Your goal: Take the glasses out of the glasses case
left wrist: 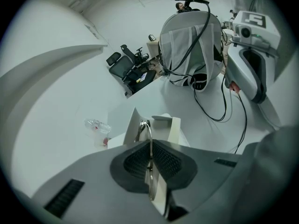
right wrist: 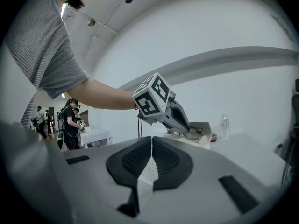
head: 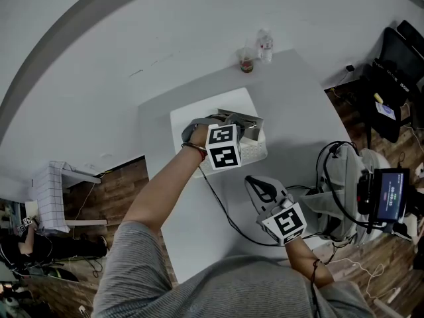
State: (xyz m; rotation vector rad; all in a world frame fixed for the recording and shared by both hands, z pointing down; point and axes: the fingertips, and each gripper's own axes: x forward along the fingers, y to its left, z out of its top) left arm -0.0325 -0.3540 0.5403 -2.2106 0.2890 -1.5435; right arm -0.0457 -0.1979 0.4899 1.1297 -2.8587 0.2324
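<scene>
An open glasses case (head: 254,149) stands on a white mat (head: 189,121) on the white table. My left gripper (head: 250,132) reaches down into it. In the left gripper view the left gripper (left wrist: 150,149) is shut on a thin metal part of the glasses (left wrist: 144,126), which rises out of the cream case (left wrist: 174,130). My right gripper (head: 254,181) sits nearer the table's front edge, apart from the case. Seen from its own camera, the right gripper (right wrist: 152,142) is shut with nothing in it, and the left gripper (right wrist: 180,120) is over the case (right wrist: 203,133).
A plastic bottle (head: 265,45) and a small cup (head: 246,61) stand at the table's far edge. A chair draped with cloth and cables (head: 341,184) and a small screen (head: 389,194) are to the right. A black cable (head: 222,207) runs across the table.
</scene>
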